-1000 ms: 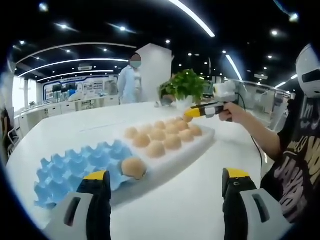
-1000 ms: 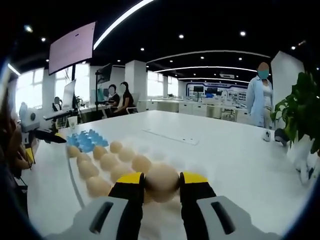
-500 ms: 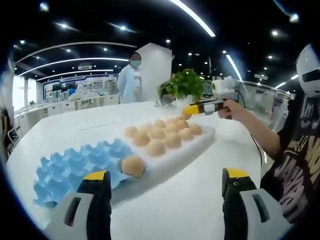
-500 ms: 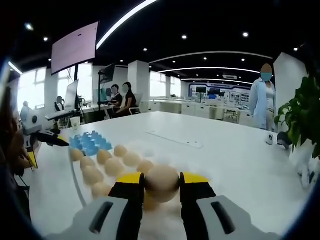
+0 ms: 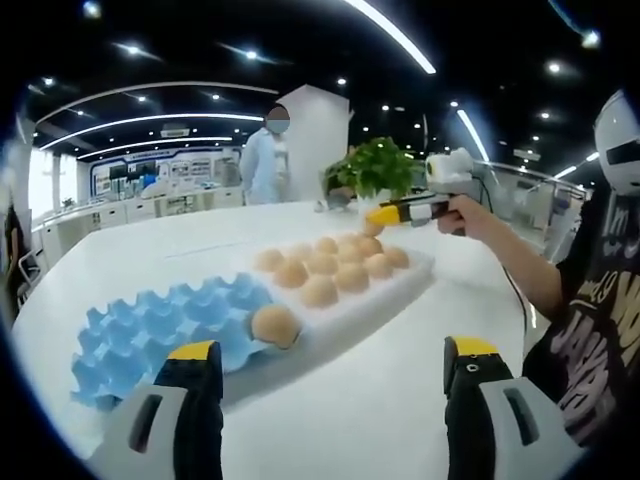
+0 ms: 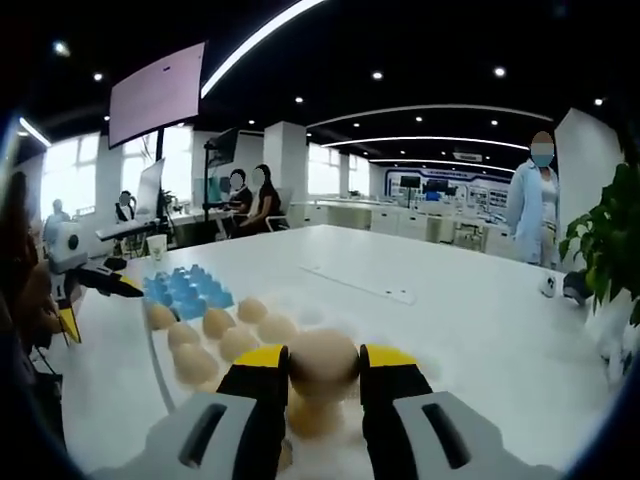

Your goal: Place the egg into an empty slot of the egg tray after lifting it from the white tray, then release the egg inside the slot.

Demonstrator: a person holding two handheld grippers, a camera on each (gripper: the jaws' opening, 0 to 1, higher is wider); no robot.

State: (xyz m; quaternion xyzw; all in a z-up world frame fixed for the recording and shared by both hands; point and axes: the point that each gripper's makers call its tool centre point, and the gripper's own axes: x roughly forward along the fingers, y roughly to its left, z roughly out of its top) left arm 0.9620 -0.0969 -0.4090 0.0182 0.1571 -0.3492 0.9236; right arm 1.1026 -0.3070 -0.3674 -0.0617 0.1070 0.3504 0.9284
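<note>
In the right gripper view my right gripper (image 6: 324, 362) is shut on a tan egg (image 6: 323, 362), held above the white tray's eggs (image 6: 218, 331). The blue egg tray (image 6: 185, 287) lies beyond them at the left. In the left gripper view the blue egg tray (image 5: 150, 325) holds one egg (image 5: 275, 325) in a slot at its right end, next to the white tray (image 5: 370, 297) carrying several eggs (image 5: 334, 270). The right gripper (image 5: 382, 215) hovers above that tray's far end with the egg in its jaws. My left gripper (image 5: 325, 375) is open near the table's front.
A potted green plant (image 5: 375, 168) stands behind the white tray. A person in a white coat (image 5: 266, 155) stands at the far side of the white table (image 5: 360, 410). Two people sit at a desk (image 6: 247, 195) far back. A person's arm (image 5: 510, 260) and dark shirt are at the right.
The right gripper has risen a little with the egg, away from the white tray. The left gripper view has shifted slightly; the trays stay put.
</note>
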